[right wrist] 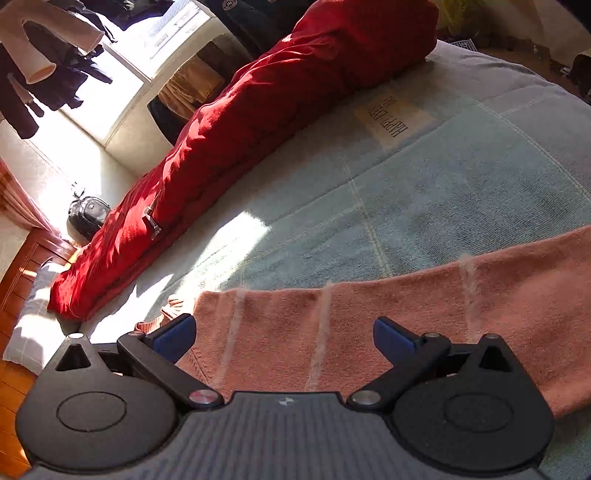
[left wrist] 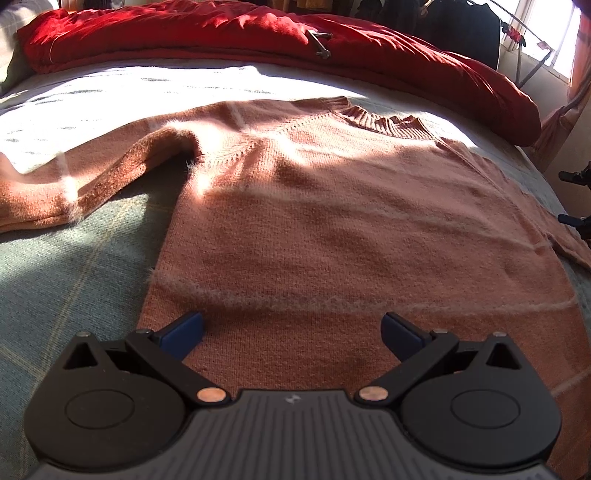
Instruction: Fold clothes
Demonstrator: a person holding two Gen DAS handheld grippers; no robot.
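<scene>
The left gripper (left wrist: 293, 328) hovers low over the sweater's (left wrist: 332, 206) hem, jaws spread wide, empty. The sweater lies flat on the bed (left wrist: 55, 280), collar toward a red duvet (left wrist: 258, 33). The right gripper (right wrist: 284, 334), also released, hangs above a sleeve (right wrist: 443, 295).

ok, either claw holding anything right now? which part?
Nothing held. Left claw is open above the sweater hem; right claw is open over a sleeve.
</scene>
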